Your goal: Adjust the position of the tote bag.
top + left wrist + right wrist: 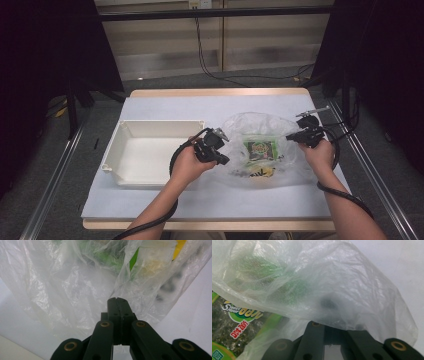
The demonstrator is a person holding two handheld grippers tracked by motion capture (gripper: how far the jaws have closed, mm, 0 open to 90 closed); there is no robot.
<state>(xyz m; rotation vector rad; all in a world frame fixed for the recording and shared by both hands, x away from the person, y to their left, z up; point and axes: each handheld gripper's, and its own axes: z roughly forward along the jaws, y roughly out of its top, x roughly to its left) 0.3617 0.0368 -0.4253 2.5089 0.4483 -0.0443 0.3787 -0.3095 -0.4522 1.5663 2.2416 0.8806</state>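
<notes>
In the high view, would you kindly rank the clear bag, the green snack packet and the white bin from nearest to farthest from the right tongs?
1. Clear bag: at the right tongs, which are shut on its right edge.
2. Green snack packet: inside the bag, to the tongs' left.
3. White bin: farthest, on the table's left side.

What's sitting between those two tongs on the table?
A clear plastic bag spans the stretch between the left tongs and right tongs. Inside it lies a green snack packet, seen in the high view.
</notes>
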